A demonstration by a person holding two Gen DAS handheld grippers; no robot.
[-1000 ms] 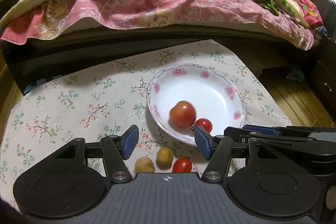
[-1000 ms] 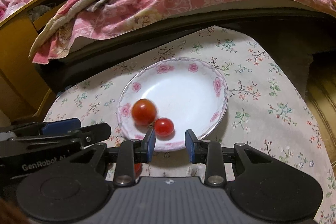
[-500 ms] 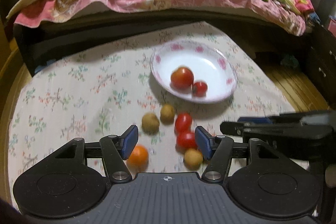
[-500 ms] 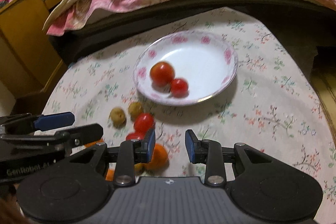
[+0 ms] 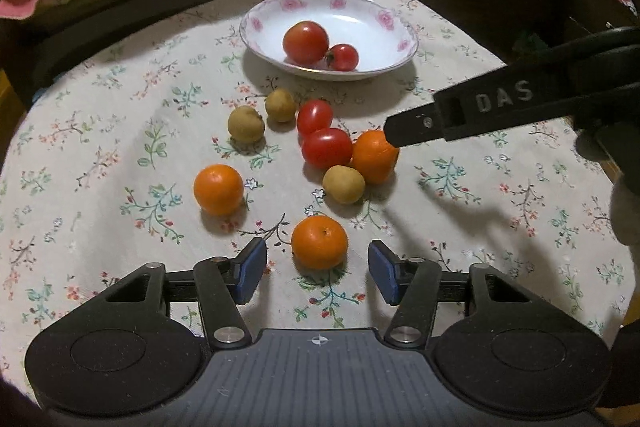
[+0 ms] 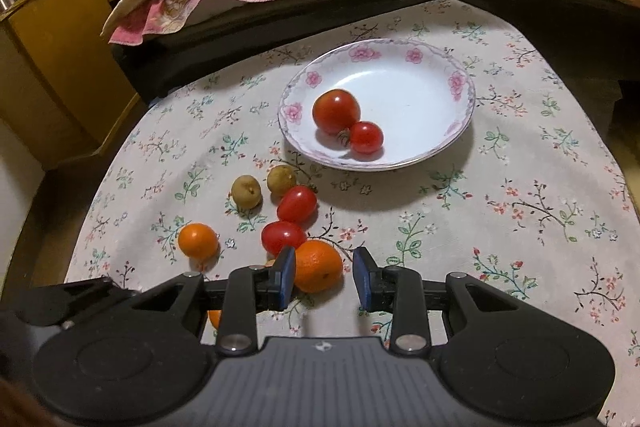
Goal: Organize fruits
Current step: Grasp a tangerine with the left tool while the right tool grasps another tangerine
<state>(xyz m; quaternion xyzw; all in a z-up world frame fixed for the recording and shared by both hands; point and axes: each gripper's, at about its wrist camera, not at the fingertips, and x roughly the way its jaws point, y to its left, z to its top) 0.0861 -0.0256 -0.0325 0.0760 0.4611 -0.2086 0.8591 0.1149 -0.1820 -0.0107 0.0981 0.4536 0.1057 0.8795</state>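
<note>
The right gripper, jaws wide, is straddling an orange; the left gripper, also wide, is hovering beside another orange near the plate.

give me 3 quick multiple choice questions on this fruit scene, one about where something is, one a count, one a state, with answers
1. Where does the large tomato lie?
A. in the plate
B. on the cloth beside the oranges
C. between the left tool's fingers

2. How many oranges are on the tablecloth?
A. one
B. three
C. five

3. How is the right tool set?
A. shut on a tomato
B. open, with an orange between its fingers
C. open over the plate

Answers:
1. A: it sits in the flowered plate against the small tomato.
2. B: the left wrist view shows three, the left orange, the near orange and the right orange.
3. B: its blue pads stand apart on either side of the right orange, not closed on it.
</note>
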